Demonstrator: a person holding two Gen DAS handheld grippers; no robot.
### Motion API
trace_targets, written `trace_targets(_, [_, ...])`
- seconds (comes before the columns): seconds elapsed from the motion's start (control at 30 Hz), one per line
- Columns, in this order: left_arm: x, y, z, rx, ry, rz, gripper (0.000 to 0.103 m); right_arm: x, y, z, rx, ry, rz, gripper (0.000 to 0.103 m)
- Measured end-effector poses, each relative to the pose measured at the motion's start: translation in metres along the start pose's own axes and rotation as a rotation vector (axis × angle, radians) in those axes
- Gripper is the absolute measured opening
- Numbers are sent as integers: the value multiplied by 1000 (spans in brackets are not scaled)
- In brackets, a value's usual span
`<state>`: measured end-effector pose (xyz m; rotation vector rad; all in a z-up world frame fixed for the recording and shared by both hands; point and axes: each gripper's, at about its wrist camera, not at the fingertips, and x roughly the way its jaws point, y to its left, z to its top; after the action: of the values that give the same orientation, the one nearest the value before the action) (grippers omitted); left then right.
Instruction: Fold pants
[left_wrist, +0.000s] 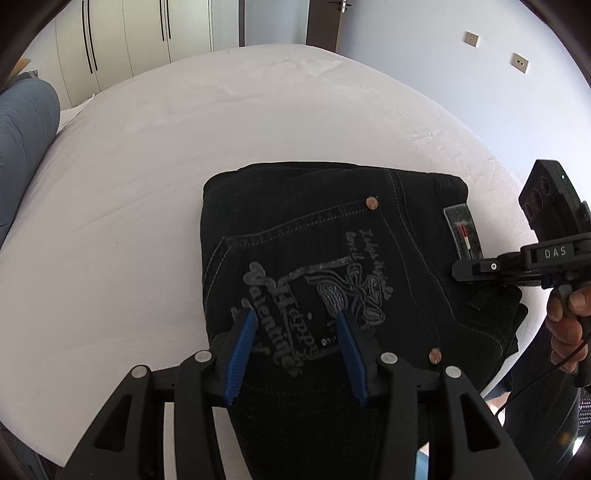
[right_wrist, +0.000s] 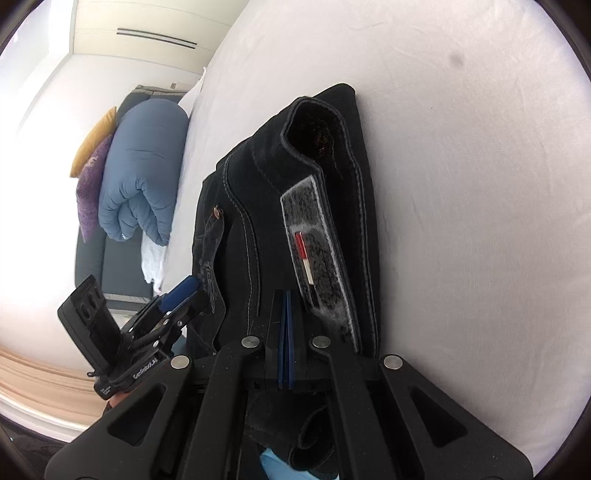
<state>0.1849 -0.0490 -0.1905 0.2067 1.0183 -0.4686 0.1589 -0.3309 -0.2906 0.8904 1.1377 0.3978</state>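
**Folded black jeans on a white bed, both grippers at the near edge**

On the white bed (left_wrist: 184, 147) lie the black pants (left_wrist: 314, 236), folded into a compact stack with the back pocket, its grey embroidered lettering and two copper rivets facing up. A grey waistband label (left_wrist: 463, 230) with a red-and-white stripe sits along the stack's right edge.

Over the pocket embroidery hovers the left gripper (left_wrist: 297, 332), its blue-padded fingers spread wide with nothing between them; whether the tips touch the cloth is hard to judge from this angle.

At the waistband side the right gripper (right_wrist: 284, 321) has its blue pads pressed flat together, and no fabric seems to be caught between them, though the view there is dark. It lies just beside the label.

Beyond the bed's left side a rolled blue duvet (right_wrist: 144, 170) rests against purple and mustard cushions, and white wardrobe doors (left_wrist: 129, 37) stand behind.
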Motion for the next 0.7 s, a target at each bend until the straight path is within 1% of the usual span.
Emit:
trace_targets(0.03, [-5, 0, -8, 0, 0, 4, 55, -2, 4, -2, -13, 0, -19, 0])
trace_targets(0.07, [-9, -2, -15, -1, -2, 10, 55, -6, 8, -6, -26, 0, -30, 3])
trace_targets(0.17, [-18, -7, -39, 13, -2, 34, 62, -17, 21, -22, -55, -8, -29, 3])
trace_targets(0.3, [-24, -12, -62, 15, -10, 62, 64, -21, 28, -48, -102, -17, -53, 3])
trace_targets(0.4, [-23, -17, -62, 26, -17, 82, 65, -26, 29, -59, -98, -52, -43, 3])
trace_targets(0.5, [-20, -17, -61, 8, -15, 76, 68, -36, 45, -71, -164, -92, -57, 5])
trace_targets(0.57, [-17, -15, -61, 2, -18, 73, 71, -33, 47, -75, -205, -68, -57, 4])
trace_targets(0.6, [-16, -15, -61, -3, -20, 72, 74, -28, 45, -77, -215, -55, -79, 4])
trace_targets(0.63, [-14, -14, -57, -12, -18, 71, 79, -24, 40, -80, -219, -52, -83, 4])
trace_targets(0.7, [-14, -5, -57, -49, -7, 48, 82, -21, 28, -80, -186, -69, -22, 4])
